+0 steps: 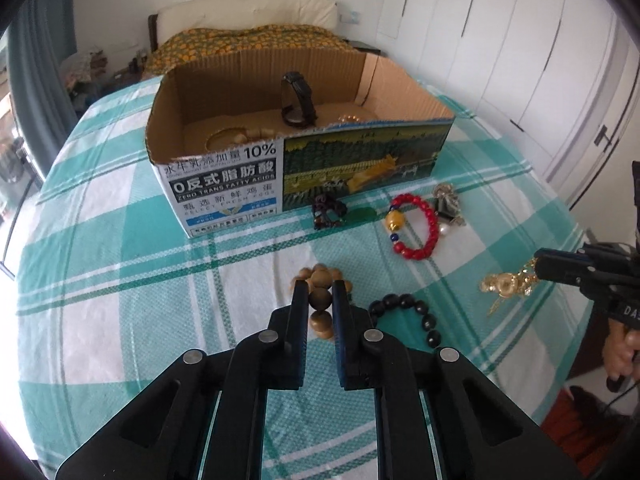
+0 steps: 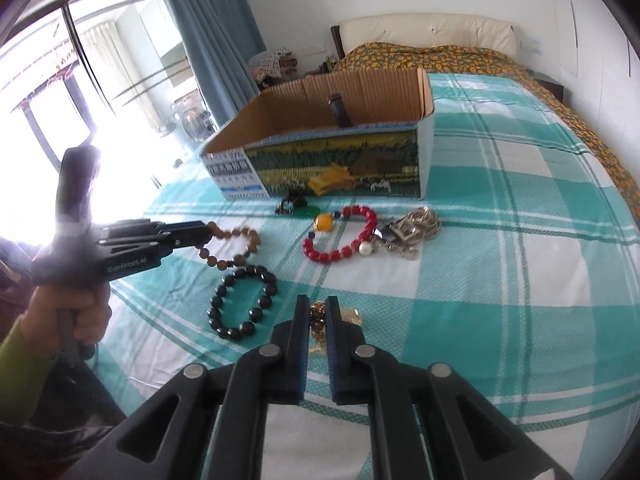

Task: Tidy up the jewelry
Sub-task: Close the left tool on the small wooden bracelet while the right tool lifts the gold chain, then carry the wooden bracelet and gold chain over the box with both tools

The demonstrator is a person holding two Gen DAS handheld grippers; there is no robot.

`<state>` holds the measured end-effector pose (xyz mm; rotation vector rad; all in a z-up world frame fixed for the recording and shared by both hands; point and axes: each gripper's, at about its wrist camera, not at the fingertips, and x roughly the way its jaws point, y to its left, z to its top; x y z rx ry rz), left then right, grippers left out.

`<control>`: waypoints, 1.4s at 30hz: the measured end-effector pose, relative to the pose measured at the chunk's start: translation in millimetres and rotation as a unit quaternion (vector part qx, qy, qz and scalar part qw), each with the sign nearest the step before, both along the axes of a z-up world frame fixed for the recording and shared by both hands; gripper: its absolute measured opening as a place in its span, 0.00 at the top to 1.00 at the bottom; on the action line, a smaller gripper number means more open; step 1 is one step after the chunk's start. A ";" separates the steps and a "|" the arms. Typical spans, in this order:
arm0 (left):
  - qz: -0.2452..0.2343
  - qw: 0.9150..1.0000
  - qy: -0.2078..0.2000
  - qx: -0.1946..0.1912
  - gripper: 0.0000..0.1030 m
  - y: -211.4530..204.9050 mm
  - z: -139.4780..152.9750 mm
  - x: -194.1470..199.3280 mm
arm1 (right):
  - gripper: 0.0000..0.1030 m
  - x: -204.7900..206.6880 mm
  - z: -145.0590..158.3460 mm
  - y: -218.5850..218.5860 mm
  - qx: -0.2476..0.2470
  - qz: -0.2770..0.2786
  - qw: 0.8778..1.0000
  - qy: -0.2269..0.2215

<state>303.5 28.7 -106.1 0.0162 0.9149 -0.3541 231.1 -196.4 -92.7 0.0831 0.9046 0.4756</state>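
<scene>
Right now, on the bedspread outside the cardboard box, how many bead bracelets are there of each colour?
Red bead bracelet: 1
Black bead bracelet: 1
Brown wooden bead bracelet, in the left claw: 1
Dark purple bead bracelet: 1
Total: 4

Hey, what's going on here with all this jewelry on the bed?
Someone is sorting jewelry into a cardboard box on a checked bedspread, holding a gripper in each hand. The left gripper has its fingers closed around the wooden bead bracelet. The right gripper is closed on the gold ornament. A black watch and a few pieces already sit in the box. The red bead bracelet, black bead bracelet and silver pieces are still outside it.
</scene>
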 end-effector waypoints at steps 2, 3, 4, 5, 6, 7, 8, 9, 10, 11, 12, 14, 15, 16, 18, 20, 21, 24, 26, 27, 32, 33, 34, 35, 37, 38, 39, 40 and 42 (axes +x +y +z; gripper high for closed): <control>0.003 1.000 -0.003 -0.015 0.91 1.2 11.0 -2.5 | 0.92 -0.2 11.1 -6.8 0.011 -0.004 1.000 -0.005; 0.004 1.000 -0.004 -0.021 0.91 4.2 14.3 -1.5 | 0.92 0.7 14.2 -7.7 0.015 -0.005 1.000 -0.006; 0.004 1.000 -0.006 -0.026 0.91 5.4 19.6 -2.6 | 0.92 1.8 19.3 -10.1 0.020 -0.005 1.000 -0.007; 0.006 1.000 -0.007 -0.030 0.91 5.8 24.7 -2.8 | 0.92 2.2 25.6 -12.4 0.023 -0.005 1.000 -0.011; 0.007 0.999 -0.009 -0.034 0.91 6.0 29.9 -3.3 | 0.92 2.3 31.0 -13.3 0.024 -0.004 1.000 -0.014; 0.007 0.999 -0.011 -0.038 0.91 5.5 34.7 -4.3 | 0.92 2.7 35.1 -14.3 0.024 -0.003 1.000 -0.016; 0.007 0.999 -0.012 -0.043 0.91 6.6 40.4 -4.5 | 0.92 3.1 40.0 -14.9 0.023 -0.002 1.000 -0.020; 0.008 0.999 -0.014 -0.047 0.91 8.3 42.4 -6.5 | 0.92 4.3 44.5 -15.1 0.022 0.001 0.999 -0.023; 0.009 0.999 -0.015 -0.049 0.91 7.0 47.4 -5.3 | 0.92 5.9 50.0 -14.3 0.019 0.004 0.999 -0.028; 0.010 0.998 -0.017 -0.053 0.91 7.9 52.1 -4.9 | 0.92 7.8 55.5 -13.2 0.017 0.007 0.999 -0.034; 0.011 0.998 -0.019 -0.057 0.91 9.7 57.3 -3.6 | 0.92 10.0 60.9 -12.7 0.014 0.010 0.999 -0.039; 0.014 0.998 -0.021 -0.066 0.91 12.1 66.6 -0.9 | 0.92 12.9 70.5 -12.4 0.012 0.014 0.999 -0.049; 0.016 0.997 -0.022 -0.069 0.91 13.0 70.3 1.2 | 0.92 16.5 76.7 -11.7 0.012 0.016 0.998 -0.055; 0.017 0.997 -0.023 -0.073 0.91 14.2 74.0 3.2 | 0.92 19.7 81.3 -11.4 0.012 0.018 0.998 -0.059; 0.021 0.996 -0.026 -0.077 0.91 16.8 82.4 9.3 | 0.92 26.3 92.0 -10.4 0.014 0.021 0.997 -0.067; 0.026 0.996 -0.031 -0.080 0.91 19.9 89.8 15.8 | 0.92 36.2 103.3 -8.8 0.015 0.023 0.997 -0.075; 0.029 0.996 -0.035 -0.081 0.91 21.4 94.1 20.2 | 0.93 39.4 107.2 -8.1 0.015 0.024 0.996 -0.079; 0.036 0.995 -0.045 -0.082 0.91 23.9 103.3 32.9 | 0.92 56.0 122.4 -3.1 0.013 0.029 0.995 -0.094; 0.039 0.994 -0.053 -0.083 0.91 24.2 109.5 44.0 | 0.93 67.7 129.4 0.2 0.009 0.031 0.994 -0.102; 0.041 0.994 -0.055 -0.084 0.91 23.5 110.4 49.8 | 0.92 74.6 132.3 2.1 0.008 0.030 0.994 -0.106; 0.040 0.994 -0.053 -0.085 0.91 18.8 111.0 85.9 | 0.92 122.7 137.3 8.7 0.012 0.022 0.994 -0.107; 0.041 0.994 -0.051 -0.082 0.91 16.9 109.2 95.0 | 0.93 130.6 135.8 10.1 0.013 0.021 0.994 -0.105; 0.042 0.995 -0.050 -0.079 0.91 15.3 107.4 103.2 | 0.93 144.1 133.2 12.0 0.012 0.019 0.995 -0.102; 0.044 0.995 -0.047 -0.076 0.91 13.4 104.1 113.2 | 0.92 152.5 131.4 14.0 0.012 0.018 0.995 -0.099; 0.049 0.995 -0.040 -0.078 0.91 11.6 97.3 132.5 | 0.93 174.6 123.7 18.9 0.006 0.018 0.995 -0.093; 0.052 0.995 -0.034 -0.079 0.91 10.9 92.0 143.8 | 0.93 183.8 119.9 21.2 0.000 0.018 0.996 -0.092; 0.054 0.995 -0.030 -0.079 0.91 9.9 88.9 151.2 | 0.93 196.1 114.3 24.7 -0.009 0.019 0.996 -0.091; 0.056 0.995 -0.024 -0.079 0.91 9.5 84.3 160.3 | 0.93 204.4 109.6 27.2 -0.018 0.018 0.995 -0.091; 0.062 0.995 -0.014 -0.074 0.91 6.7 74.5 176.9 | 0.93 222.1 100.0 31.7 -0.033 0.018 0.995 -0.089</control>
